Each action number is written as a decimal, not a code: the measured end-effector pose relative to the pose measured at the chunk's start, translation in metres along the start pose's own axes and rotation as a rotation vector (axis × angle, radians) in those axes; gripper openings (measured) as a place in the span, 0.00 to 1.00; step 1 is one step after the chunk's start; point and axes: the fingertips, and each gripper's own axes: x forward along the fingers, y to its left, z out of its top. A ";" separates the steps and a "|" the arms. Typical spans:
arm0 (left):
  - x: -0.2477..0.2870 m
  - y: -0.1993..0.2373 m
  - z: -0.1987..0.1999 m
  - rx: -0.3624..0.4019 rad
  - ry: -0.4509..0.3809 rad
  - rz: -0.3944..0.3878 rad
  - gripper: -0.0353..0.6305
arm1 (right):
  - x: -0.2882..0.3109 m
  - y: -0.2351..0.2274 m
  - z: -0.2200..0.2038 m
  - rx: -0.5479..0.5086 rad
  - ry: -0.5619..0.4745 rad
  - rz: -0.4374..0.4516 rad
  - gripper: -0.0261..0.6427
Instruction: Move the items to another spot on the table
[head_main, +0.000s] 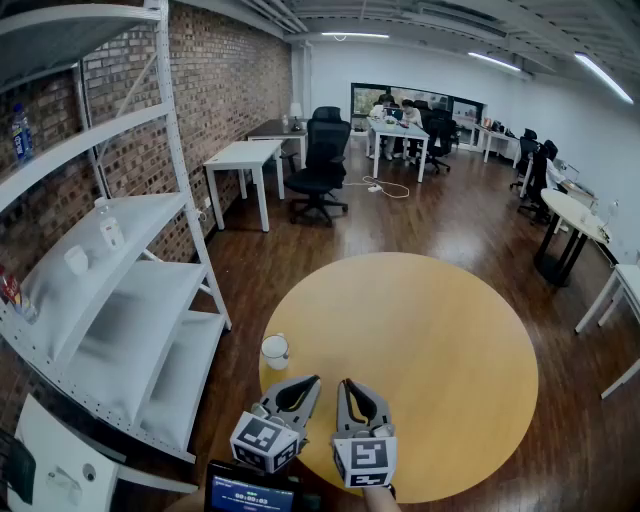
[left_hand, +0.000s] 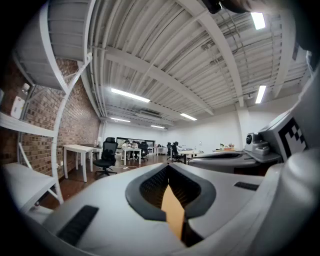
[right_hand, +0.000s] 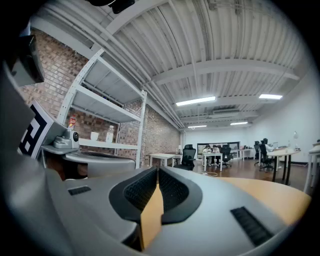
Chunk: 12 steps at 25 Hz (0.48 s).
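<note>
A white cup (head_main: 274, 350) stands upright near the left edge of the round yellow table (head_main: 430, 350); it does not show in either gripper view. My left gripper (head_main: 312, 382) and right gripper (head_main: 346, 384) are held level side by side over the table's near edge, just to the right of the cup and apart from it. Both are shut with nothing between the jaws. In the left gripper view the left gripper (left_hand: 167, 166) has its tips together, with only tabletop showing behind them. The right gripper (right_hand: 157, 170) looks the same in the right gripper view.
White metal shelving (head_main: 130, 300) stands close along the brick wall at left, holding a bottle (head_main: 110, 232) and a small cup (head_main: 77, 260). A phone screen (head_main: 250, 493) sits at the bottom edge. White desks and black office chairs (head_main: 318, 170) are further back, and another round table (head_main: 575, 215) at right.
</note>
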 end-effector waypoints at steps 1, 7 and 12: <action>-0.005 0.009 -0.001 -0.004 0.001 0.019 0.06 | 0.008 0.006 -0.002 -0.011 -0.013 0.013 0.07; -0.034 0.059 -0.006 -0.007 0.003 0.132 0.06 | 0.050 0.052 -0.008 -0.020 -0.045 0.120 0.07; -0.062 0.096 -0.013 -0.022 0.003 0.219 0.06 | 0.080 0.092 -0.015 0.008 -0.057 0.206 0.24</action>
